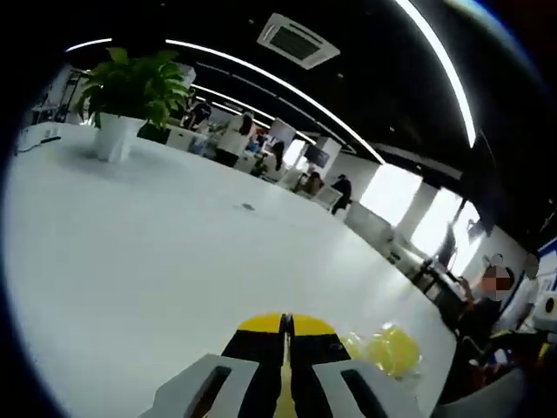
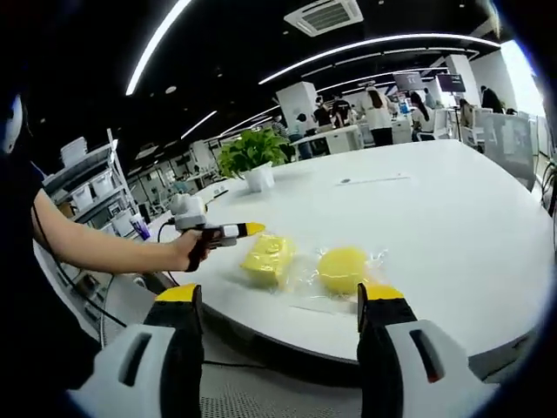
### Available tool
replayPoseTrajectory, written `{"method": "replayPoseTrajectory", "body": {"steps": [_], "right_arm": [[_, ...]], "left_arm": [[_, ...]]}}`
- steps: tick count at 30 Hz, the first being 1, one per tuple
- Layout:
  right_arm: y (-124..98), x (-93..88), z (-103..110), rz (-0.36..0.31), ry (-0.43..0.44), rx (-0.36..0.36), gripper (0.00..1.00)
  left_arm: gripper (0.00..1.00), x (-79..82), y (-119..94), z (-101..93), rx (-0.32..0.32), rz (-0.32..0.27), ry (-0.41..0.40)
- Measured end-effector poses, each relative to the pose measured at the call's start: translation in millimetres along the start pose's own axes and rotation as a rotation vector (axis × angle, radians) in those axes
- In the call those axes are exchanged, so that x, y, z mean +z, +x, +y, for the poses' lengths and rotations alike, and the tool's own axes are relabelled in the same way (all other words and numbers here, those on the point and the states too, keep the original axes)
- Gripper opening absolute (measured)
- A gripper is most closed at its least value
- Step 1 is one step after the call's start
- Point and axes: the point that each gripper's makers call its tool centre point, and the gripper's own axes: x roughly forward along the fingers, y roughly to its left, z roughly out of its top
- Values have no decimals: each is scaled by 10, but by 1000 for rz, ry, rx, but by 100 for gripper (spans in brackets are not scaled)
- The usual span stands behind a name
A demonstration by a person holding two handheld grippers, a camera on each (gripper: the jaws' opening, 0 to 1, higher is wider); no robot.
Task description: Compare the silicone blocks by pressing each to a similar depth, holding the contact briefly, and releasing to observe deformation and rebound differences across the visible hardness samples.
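Two yellow samples in clear wrap lie near the table [image 2: 452, 226] edge: square block [image 2: 266, 258] at 9 o'clock of round block [image 2: 344, 268], neither pressed. Left gripper [image 2: 251, 229], jaws closed together, hovers at 10 o'clock of the square block (apart from it). Right gripper [image 2: 278, 305] jaws stand wide, off-table. Judgement: pre-contact approach; next calls for lowering onto one block.

On the white table [image 2: 452, 218], the square yellow silicone block [image 2: 265, 258] lies left of the round yellow silicone block [image 2: 344, 268]; a potted green plant [image 2: 252, 158] stands far behind.
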Motion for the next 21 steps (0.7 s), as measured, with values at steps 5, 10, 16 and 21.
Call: {"method": "replayPoseTrajectory", "body": {"steps": [5,10,16,21], "right_arm": [[6,-17,-7,-9,13,-21,68],[3,-30,0,0,6,-28,67],[8,-8,1,-5,5,-31,67],[33,-44,13,2,-7,-37,68]], "left_arm": [[0,-74,67,103,37,23,58],[5,-141,90,236,79,42,100],[17,-98,41,262,84,19,113],[26,36,-52,261,85,-22,105]]}}
